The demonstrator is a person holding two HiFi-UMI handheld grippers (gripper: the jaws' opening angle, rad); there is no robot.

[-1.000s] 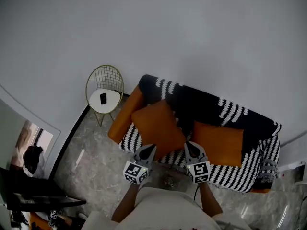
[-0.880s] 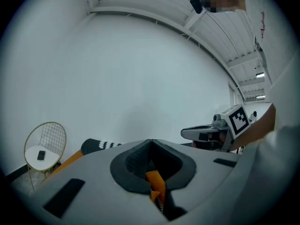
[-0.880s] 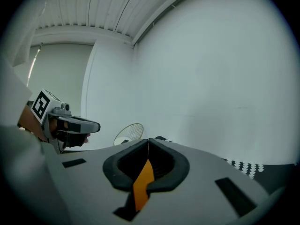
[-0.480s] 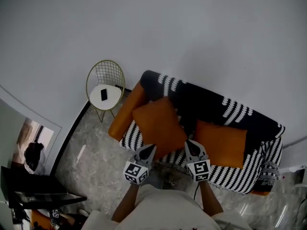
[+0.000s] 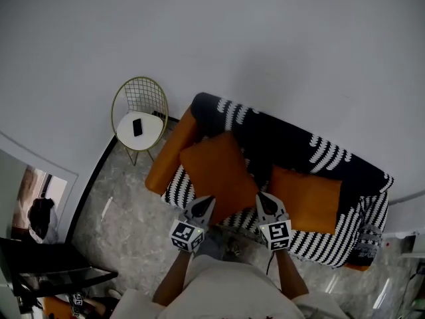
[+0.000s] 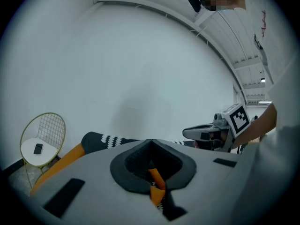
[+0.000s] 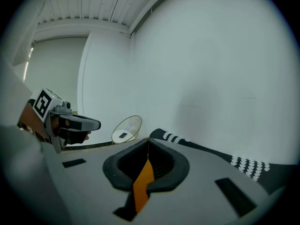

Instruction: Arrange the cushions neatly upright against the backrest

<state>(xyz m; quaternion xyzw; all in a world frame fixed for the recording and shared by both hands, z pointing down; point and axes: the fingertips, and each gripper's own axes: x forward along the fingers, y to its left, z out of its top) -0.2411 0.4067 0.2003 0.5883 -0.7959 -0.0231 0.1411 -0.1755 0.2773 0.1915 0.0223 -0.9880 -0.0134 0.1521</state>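
My left gripper (image 5: 206, 202) has its jaws pressed together on nothing. Its tips are at the near edge of the left cushion (image 5: 216, 171), which sits skewed; I cannot tell if they touch. My right gripper (image 5: 261, 198) is also closed and empty, its tips between that cushion and the right cushion (image 5: 305, 198). Both cushions rest on the sofa (image 5: 319, 241) before its backrest (image 5: 285, 141).

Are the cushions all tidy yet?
Maybe nearly. The right cushion sits straight against the sofa back. The left cushion looks crooked, so it's left to straighten. The left gripper and right gripper are shut, holding nothing.
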